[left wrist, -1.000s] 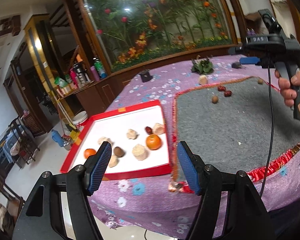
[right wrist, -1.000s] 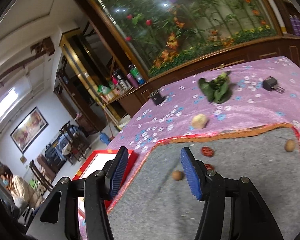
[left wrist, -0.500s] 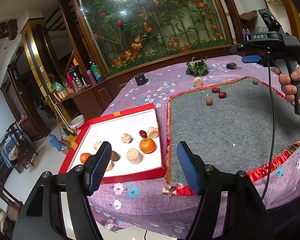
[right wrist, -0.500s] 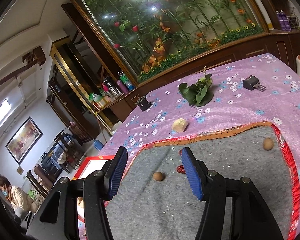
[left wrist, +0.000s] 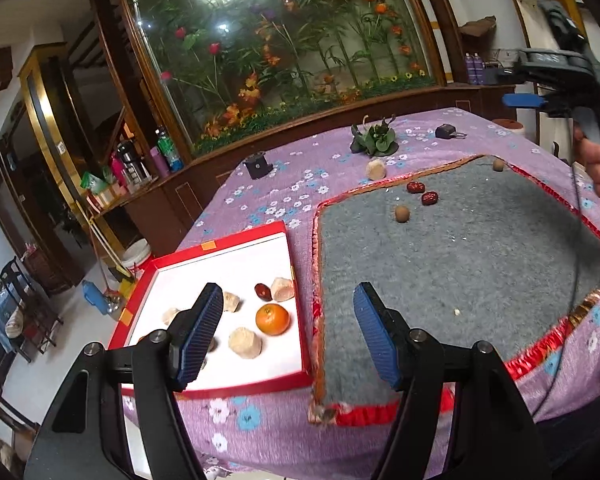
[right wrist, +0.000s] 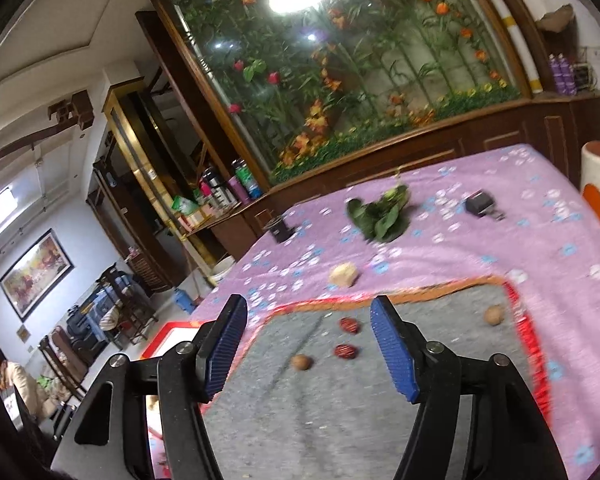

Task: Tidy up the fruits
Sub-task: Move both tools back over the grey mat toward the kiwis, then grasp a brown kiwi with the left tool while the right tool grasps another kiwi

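My left gripper [left wrist: 288, 332] hangs above the table's near edge, jaws parted about halfway and holding nothing. Below it the red tray [left wrist: 236, 390] already holds a tangerine [left wrist: 273, 319], a red date [left wrist: 262, 291] and several pale chunks, so I judge it the collecting place. On the grey mat [left wrist: 460, 272] two dates [left wrist: 422, 193] and a brown nut [left wrist: 401, 213] remain loose.

From the right wrist, my right gripper [right wrist: 308, 344] has just been opening its jaws; nothing lies between them. It faces the dates [right wrist: 346, 351] and nut [right wrist: 301, 362] ahead on the mat, which I take as readying a pick. A pale chunk [right wrist: 344, 274] sits beyond the mat on the purple cloth [right wrist: 500, 240].
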`<state>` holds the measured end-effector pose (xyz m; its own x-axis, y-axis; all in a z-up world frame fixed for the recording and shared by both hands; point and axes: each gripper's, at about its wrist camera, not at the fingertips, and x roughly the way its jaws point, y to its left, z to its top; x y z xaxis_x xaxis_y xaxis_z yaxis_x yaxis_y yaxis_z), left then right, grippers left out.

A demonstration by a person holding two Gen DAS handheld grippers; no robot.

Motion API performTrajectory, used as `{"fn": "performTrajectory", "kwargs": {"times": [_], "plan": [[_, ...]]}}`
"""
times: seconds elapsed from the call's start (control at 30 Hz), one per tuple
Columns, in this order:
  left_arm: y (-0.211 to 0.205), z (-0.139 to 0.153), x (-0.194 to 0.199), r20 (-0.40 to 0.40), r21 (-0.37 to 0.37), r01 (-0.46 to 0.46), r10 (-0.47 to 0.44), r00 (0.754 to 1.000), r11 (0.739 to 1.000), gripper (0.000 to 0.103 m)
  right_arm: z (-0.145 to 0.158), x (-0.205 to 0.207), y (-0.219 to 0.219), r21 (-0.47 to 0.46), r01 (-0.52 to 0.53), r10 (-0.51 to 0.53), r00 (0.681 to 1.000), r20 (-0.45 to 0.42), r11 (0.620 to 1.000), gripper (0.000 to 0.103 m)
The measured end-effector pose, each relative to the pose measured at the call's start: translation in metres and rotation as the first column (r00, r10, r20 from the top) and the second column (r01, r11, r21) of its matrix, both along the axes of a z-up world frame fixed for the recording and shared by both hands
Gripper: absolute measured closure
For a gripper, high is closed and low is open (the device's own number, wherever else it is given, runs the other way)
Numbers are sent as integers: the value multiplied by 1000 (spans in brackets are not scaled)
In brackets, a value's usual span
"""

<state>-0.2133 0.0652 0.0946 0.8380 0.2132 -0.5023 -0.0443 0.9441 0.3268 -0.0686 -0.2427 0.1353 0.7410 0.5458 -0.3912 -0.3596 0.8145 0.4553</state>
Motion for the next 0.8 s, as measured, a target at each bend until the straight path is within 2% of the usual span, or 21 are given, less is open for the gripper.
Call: {"fn": "performTrajectory", "kwargs": {"times": [0.13,0.3,0.4,0.53,0.67,0.8], "plan": [[-2,2,31,-23,8,-2,2,1000,1000,36,-16,6,-31,-59,78,-80,996,-41,995,33],[-28,3,69,-47,-1,67,-67,997,998,36,-42,19,-76,-70,153,-159,983,-89,986,33],[-48,-1,93,-77,-13,119,-120,990,993,36,-53,30,-86,-107,150,-162,980,-119,983,33],[-69,-15,123,-139,-72,170,-178,974,983,36,-64,51,-78,-121,89,-110,978,-176,989,34],[-82,-34,146,-204,-88,186,-200,958,979,36,-73,71,-54,-241,80,-128,973,-192,967,38],[-74,-50,165,-273,-181,143,-189,943,973,36,-90,91,-36,-350,81,-162,965,-207,933,45]]}}
